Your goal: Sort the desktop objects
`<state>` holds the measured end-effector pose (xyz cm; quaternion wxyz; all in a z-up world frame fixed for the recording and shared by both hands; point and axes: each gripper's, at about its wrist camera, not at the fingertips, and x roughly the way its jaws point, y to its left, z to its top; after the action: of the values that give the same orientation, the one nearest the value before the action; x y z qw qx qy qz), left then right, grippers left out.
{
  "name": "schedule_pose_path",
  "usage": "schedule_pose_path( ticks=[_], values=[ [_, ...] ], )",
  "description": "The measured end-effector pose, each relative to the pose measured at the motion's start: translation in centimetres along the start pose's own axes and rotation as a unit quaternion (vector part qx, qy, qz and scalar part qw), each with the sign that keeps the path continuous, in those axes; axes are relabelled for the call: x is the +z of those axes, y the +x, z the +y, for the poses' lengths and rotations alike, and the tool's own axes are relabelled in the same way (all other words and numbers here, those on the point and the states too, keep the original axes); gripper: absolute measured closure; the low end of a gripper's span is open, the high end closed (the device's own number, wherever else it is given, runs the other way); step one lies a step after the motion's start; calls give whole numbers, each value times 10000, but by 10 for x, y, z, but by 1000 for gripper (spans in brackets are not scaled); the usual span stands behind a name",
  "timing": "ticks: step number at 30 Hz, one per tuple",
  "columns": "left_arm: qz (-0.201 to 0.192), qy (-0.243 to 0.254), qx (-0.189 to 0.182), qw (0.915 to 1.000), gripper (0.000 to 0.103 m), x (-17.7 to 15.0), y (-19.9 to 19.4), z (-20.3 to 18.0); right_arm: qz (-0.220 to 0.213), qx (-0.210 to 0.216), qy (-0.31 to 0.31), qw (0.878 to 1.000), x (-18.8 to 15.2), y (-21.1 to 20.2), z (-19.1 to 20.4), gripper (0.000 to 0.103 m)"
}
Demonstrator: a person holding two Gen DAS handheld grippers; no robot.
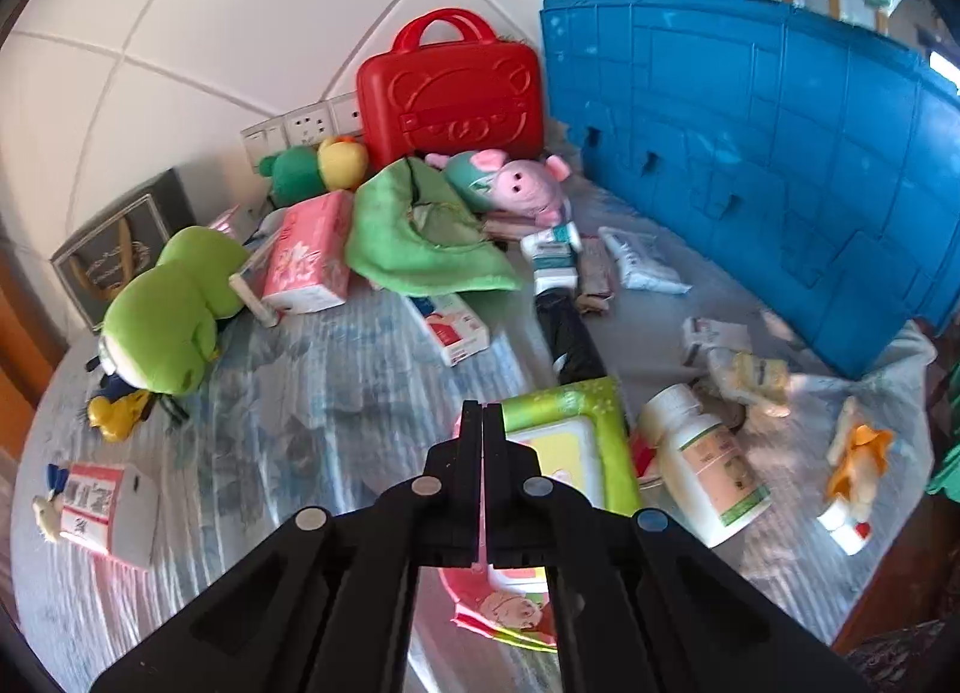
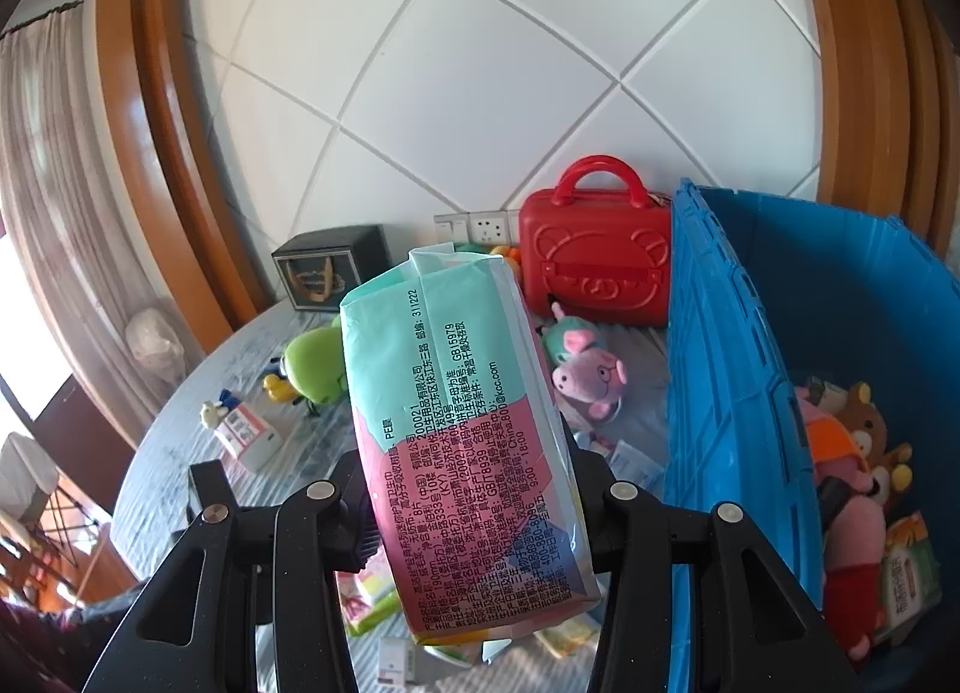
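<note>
My right gripper point(image 2: 465, 489) is shut on a teal and pink soft pack point(image 2: 456, 441) with printed text and holds it up above the table, just left of the blue crate point(image 2: 720, 393). The crate holds plush toys point(image 2: 858, 453) and a packet. My left gripper point(image 1: 482, 417) is shut and empty, low over the table, beside a green wet-wipes pack point(image 1: 576, 441). A white pill bottle point(image 1: 702, 462) lies to its right. The blue crate wall point(image 1: 750, 153) stands at the right in the left wrist view.
On the table lie a red toy case point(image 1: 450, 93), a pink pig plush point(image 1: 516, 183), a green frog plush point(image 1: 168, 315), a green cloth point(image 1: 420, 237), a pink tissue pack point(image 1: 309, 255), small boxes point(image 1: 453, 327) and an orange toy point(image 1: 855, 459). A dark box point(image 1: 114, 255) stands at the far left.
</note>
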<state>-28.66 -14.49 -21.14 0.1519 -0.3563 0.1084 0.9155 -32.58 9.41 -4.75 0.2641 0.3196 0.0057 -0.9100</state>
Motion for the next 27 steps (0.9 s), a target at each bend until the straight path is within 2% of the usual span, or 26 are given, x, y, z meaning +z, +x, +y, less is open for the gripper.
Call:
schedule_pose_path(
  ticks=[4, 8, 13, 16, 18, 20, 21, 22, 23, 24, 27],
  values=[
    [516, -102, -10, 9986, 102, -12, 21, -9, 68, 16, 24, 10000, -1, 4, -2, 57],
    [543, -67, -431, 9976, 102, -23, 25, -28, 120, 29, 45, 9999, -4, 7, -4, 57],
    [534, 245, -828, 9948, 102, -20, 28, -52, 164, 53, 134, 9998, -5, 10, -12, 57],
    [683, 195, -1216, 9900, 102, -17, 35, -55, 179, 57, 159, 9997, -6, 11, -14, 57],
    [654, 137, -1256, 9898, 100, -16, 35, -52, 182, 58, 173, 9997, -6, 12, -16, 57],
    [631, -6, -1365, 9886, 88, -13, 36, -46, 175, 64, 194, 9996, -5, 11, -18, 57],
    [615, -95, -1434, 9877, 63, -11, 36, -43, 174, 69, 212, 9996, -5, 12, -20, 57],
    [604, -155, -1496, 9868, 24, -10, 36, -41, 175, 76, 226, 9996, -5, 12, -21, 57],
    [592, -223, -1534, 9861, 9, -9, 37, -38, 174, 85, 241, 9995, -5, 13, -21, 57],
    [544, -279, -1532, 9863, 4, -7, 36, -36, 174, 95, 248, 9995, -4, 13, -22, 57],
    [500, -234, -1324, 9897, 4, -3, 34, -35, 173, 109, 239, 9995, -3, 15, -21, 56]
  ],
)
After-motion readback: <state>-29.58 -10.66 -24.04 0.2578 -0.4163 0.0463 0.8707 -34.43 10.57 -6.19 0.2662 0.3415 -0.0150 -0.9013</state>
